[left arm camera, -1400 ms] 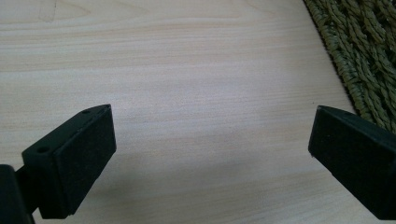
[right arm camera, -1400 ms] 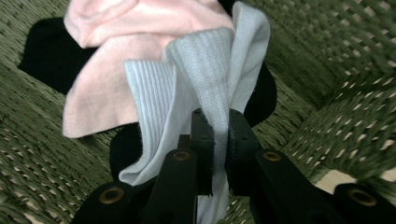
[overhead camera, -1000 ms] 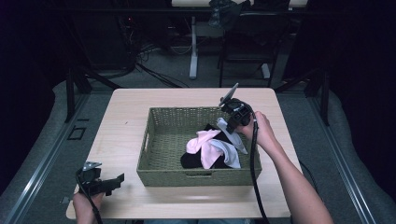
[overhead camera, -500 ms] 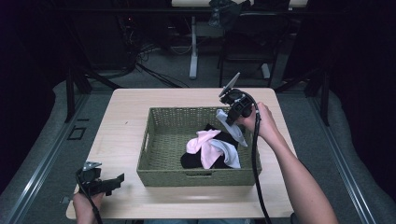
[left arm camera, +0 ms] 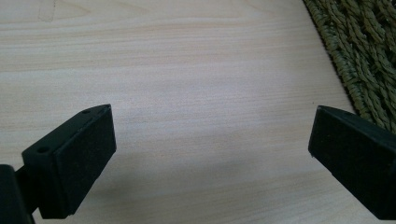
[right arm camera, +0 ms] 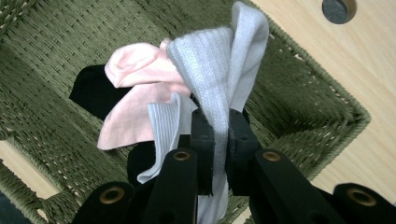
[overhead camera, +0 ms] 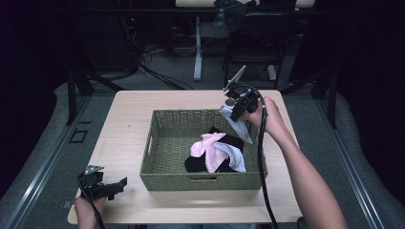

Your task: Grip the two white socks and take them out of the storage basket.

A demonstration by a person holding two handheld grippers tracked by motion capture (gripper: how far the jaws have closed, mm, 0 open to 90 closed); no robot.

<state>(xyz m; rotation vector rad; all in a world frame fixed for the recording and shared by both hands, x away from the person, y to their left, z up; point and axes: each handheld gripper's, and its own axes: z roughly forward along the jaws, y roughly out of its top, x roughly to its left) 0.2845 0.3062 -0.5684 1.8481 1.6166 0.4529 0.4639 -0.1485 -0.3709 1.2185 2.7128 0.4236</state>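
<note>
A green woven basket (overhead camera: 165, 143) sits mid-table and holds a pink sock (overhead camera: 206, 145), a black sock (overhead camera: 196, 164) and another pale grey sock (overhead camera: 235, 157). My right gripper (overhead camera: 235, 114) hangs above the basket's right rear corner, shut on a pale grey sock (overhead camera: 237, 126) that dangles from it over the basket. In the right gripper view the grey sock (right arm camera: 219, 70) is pinched between the jaws, with the pink sock (right arm camera: 135, 107) and the basket (right arm camera: 56, 56) below. My left gripper (overhead camera: 112, 186) rests open at the table's front left; the left gripper view shows bare wood between the jaws.
The wooden table (overhead camera: 124, 119) has free room left of and behind the basket. A round hole (right arm camera: 337, 9) in the tabletop lies near the basket's corner. Chairs and desk legs stand on the floor beyond the far edge. The basket edge (left arm camera: 364, 60) lies right of my left gripper.
My right gripper has risen and moved toward the far right corner of the basket, lifting the pale grey sock up out of the pile. The left gripper has stayed put.
</note>
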